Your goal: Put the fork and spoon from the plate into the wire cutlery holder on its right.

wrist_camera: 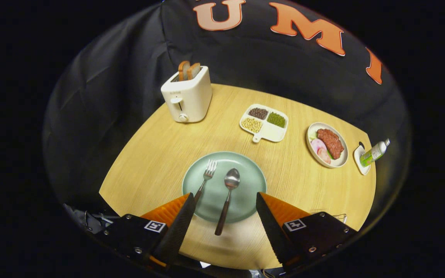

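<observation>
My tongs [225, 200] hang wide open above the green plate [245, 175].

The fork [207, 175] and the spoon [228, 197] lie side by side on the plate, between my two fingers; I hold nothing. The spoon handle reaches over the plate rim toward me. Beyond stand a toaster [187, 98], a divided tray [264, 122] and a dish of food [327, 144] on the wooden table [157, 154].

Tool-mounted fisheye, high, facing table [160, 154] (steeply downward)

Toaster [187, 98] w/ bread, divided tray [270, 132], meat plate [340, 159], bottle [375, 153].
</observation>
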{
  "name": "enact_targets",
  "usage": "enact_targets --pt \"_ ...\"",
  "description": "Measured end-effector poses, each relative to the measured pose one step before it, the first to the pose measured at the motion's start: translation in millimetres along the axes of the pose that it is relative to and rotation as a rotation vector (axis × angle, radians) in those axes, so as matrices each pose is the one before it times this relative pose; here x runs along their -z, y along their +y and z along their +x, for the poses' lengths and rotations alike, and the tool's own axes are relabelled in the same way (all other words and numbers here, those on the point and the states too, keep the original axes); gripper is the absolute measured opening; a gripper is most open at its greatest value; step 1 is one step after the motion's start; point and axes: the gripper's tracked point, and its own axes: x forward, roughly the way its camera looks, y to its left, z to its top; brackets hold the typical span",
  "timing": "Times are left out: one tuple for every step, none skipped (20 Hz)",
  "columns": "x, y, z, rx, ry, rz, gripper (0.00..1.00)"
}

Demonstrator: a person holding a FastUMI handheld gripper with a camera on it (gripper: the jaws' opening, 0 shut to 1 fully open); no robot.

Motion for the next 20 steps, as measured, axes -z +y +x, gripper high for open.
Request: enact_targets --pt "5.87 -0.89 7.27 0.00636 0.03595 -0.00376 0.94" --pt "5.35 2.36 8.05 -0.00526 0.03084 0.00239 0.93" --pt "7.04 0.65 7.31 0.00066 0.04020 0.00456 0.91" --pt "7.13 2.42 8.43 -0.00911 0.03806 0.00745 0.91" --pt "6.10 0.75 7.33 0.00146 0.03816 0.01082 0.89" --pt "5.23 0.23 7.88 -0.00353 0.03067 0.00927 0.88" --pt "2.83 -0.18 7.90 -0.00030 0.02631 0.00902 0.85" --pt "4.34 2.40 8.08 -0.00697 0.02210 0.01029 0.84" --pt "2.10 -1.00 5.45 0.00595 0.02415 0.00541 0.82" --pt "2.39 -1.32 4.72 0.00409 0.01609 0.00090 0.81" --pt "1.88 -2.25 6.77 0.00887 0.01487 -0.00250 0.80" --pt "-0.40 -0.88 4.82 0.00531 0.00641 -0.00031 0.77" --pt "-1.16 -2.50 5.08 0.01369 0.00714 -0.00140 0.73" --pt "0.20 -2.95 4.02 0.01327 0.00944 0.00281 0.72" --pt "-1.13 -2.88 4.10 0.01456 0.00565 0.01246 0.67" --pt "0.60 0.13 4.22 0.00247 0.00933 0.00972 0.61" --pt "1.62 -1.97 3.54 0.00844 0.01818 0.01477 0.56" --pt "2.22 0.20 2.88 -0.00499 0.01406 0.00984 0.52" --pt "1.54 0.18 2.81 0.00039 0.01550 0.01004 0.44" --pt "0.81 2.80 2.70 -0.01016 0.00587 0.00656 0.37"
